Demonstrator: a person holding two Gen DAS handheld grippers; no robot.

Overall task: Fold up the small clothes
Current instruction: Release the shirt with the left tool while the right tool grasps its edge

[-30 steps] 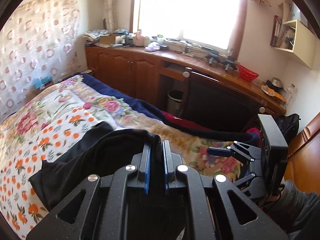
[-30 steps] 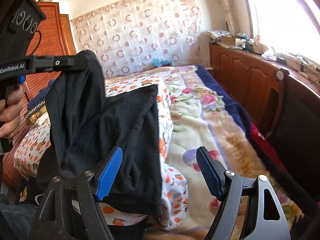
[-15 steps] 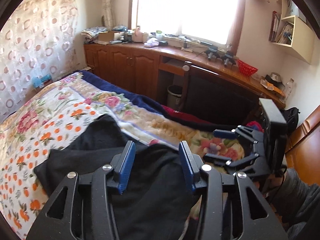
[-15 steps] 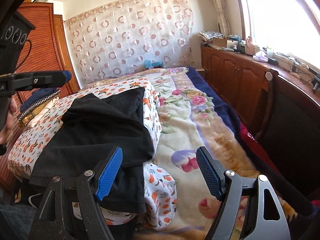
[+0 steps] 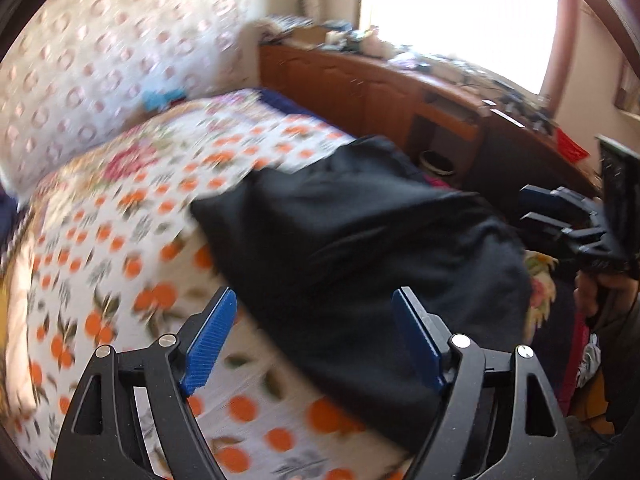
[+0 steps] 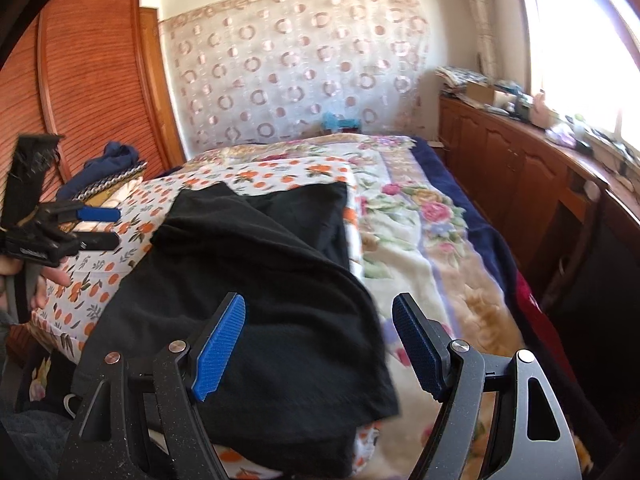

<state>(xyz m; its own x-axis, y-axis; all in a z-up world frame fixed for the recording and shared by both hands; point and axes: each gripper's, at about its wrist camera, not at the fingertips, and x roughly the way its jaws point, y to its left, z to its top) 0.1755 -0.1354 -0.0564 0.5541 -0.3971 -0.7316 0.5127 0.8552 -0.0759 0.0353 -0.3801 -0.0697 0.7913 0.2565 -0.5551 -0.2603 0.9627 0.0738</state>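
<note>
A black garment (image 5: 360,248) lies loosely spread on the orange-print sheet (image 5: 120,264) at the near corner of the bed; it also shows in the right wrist view (image 6: 256,292). My left gripper (image 5: 316,336) is open and empty, held above the garment's near edge. My right gripper (image 6: 320,340) is open and empty above the garment's near part. Each gripper shows in the other's view, the right one (image 5: 540,208) at the right and the left one (image 6: 100,226) at the left, both open. The left wrist view is blurred.
A floral blanket (image 6: 416,240) covers the bed's right side. A wooden cabinet run (image 6: 520,168) with clutter stands under the window. A wooden wardrobe (image 6: 80,92) and piled clothes (image 6: 112,172) stand at the left. A patterned curtain (image 6: 296,64) hangs behind the bed.
My left gripper opened and let go of the black garment, which dropped onto the bed. The left gripper then swung left and opened wider. The right gripper stayed open.
</note>
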